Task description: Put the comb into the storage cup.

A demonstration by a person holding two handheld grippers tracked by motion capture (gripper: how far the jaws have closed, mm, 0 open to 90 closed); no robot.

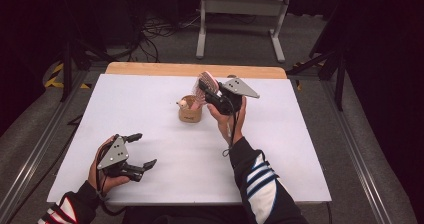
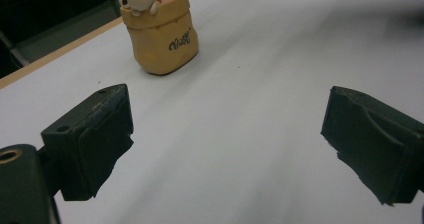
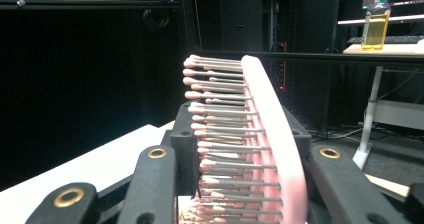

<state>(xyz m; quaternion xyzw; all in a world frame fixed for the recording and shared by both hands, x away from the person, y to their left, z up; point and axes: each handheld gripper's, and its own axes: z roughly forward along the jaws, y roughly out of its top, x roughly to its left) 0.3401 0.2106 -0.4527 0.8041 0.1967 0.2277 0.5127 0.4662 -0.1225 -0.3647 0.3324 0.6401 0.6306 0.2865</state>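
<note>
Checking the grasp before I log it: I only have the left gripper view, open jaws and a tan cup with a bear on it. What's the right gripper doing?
Observer: The right gripper is shut on a pink hairbrush, held up above the table.
Operator: Where's that relative to the cup?
Observer: In the high view the brush head sits just above and behind the tan cup, with its handle end down at the cup's mouth.
Operator: Which way do the bristles face?
Observer: In the right gripper view the bristles point left, the pink back to the right.
</note>
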